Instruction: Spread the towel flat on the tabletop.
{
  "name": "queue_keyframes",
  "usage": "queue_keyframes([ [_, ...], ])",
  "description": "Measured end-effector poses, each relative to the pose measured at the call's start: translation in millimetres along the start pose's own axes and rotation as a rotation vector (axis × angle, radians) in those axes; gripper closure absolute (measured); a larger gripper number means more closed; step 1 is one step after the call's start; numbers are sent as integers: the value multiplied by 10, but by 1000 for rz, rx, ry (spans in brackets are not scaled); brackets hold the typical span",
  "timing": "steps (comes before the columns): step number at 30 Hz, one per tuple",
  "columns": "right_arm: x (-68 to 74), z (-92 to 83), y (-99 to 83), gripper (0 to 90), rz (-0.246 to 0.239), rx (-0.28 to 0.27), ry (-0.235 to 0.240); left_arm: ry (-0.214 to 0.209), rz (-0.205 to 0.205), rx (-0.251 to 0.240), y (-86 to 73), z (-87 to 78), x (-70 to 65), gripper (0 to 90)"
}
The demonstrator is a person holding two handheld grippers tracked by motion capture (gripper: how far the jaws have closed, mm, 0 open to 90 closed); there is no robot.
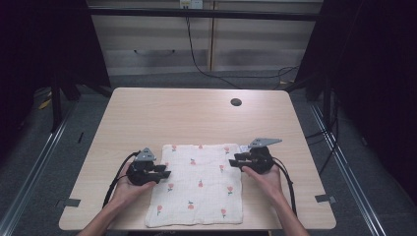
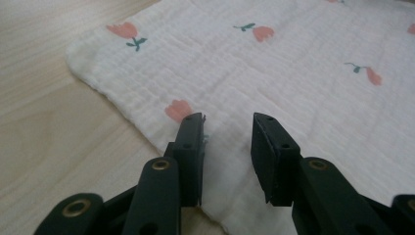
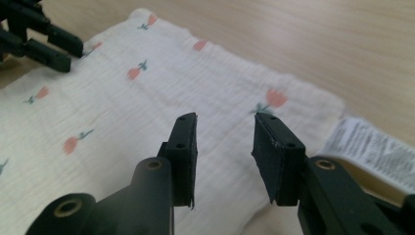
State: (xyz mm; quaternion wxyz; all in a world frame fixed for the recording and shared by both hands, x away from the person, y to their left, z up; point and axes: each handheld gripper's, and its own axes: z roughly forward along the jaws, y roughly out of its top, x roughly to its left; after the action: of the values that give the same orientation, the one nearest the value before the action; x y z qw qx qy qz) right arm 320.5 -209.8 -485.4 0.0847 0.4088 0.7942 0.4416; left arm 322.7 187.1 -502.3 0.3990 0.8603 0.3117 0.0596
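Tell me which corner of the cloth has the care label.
The far right corner of the cloth, beside the right gripper: a white printed label sticks out there; the other corners show none.

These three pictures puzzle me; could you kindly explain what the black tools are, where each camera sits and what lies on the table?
A person holds a two-jaw tool in each hand: the left gripper and the right gripper. The high view looks down from above the person. The other two cameras ride on the grippers and look along their black jaws. On the wooden table lies a white cloth printed with small pink flowers, with a label at one corner. Both grippers are open over the cloth's side edges; nothing is held.
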Motion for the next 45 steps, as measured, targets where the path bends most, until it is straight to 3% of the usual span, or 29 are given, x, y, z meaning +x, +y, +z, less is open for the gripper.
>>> queue_keyframes([
  [4, -132, 76, 87, 648, 22, -38, -22, 6, 12, 3, -2, 1, -13, 669],
  [8, -276, 227, 178, 670, 36, -37, -15, 4, 15, -4, -13, -3, -3, 669],
  [11, -353, 334, 197, 692, 28, -14, -37, 2, 20, -6, -17, -3, -2, 670],
  [16, -445, 391, 196, 726, 35, -12, -54, 6, 34, -7, -23, -2, -9, 669],
  [22, -526, 409, 177, 649, 45, 23, -69, 5, 29, -11, -24, 0, -10, 669],
  [28, -563, 413, 191, 491, 54, 31, -105, -2, 19, -11, -27, -5, 2, 667],
  [33, -555, 443, 178, 508, 45, 37, -130, -9, 11, -10, -26, -4, -1, 652],
  [36, -526, 456, 182, 508, 30, 43, -120, -11, 11, -12, -25, 0, -14, 612],
  [37, -514, 457, 184, 518, 30, 46, -126, -9, 12, -11, -24, 0, -19, 604],
  [40, -495, 453, 161, 701, 19, 36, -159, -15, 5, -10, -23, 4, -34, 567],
  [41, -505, 445, 151, 761, 27, 32, -159, -30, -14, -16, -23, 8, -30, 540],
  [45, -570, 420, 127, 812, 67, 20, -130, -46, -50, -21, -6, 18, -5, 504],
])
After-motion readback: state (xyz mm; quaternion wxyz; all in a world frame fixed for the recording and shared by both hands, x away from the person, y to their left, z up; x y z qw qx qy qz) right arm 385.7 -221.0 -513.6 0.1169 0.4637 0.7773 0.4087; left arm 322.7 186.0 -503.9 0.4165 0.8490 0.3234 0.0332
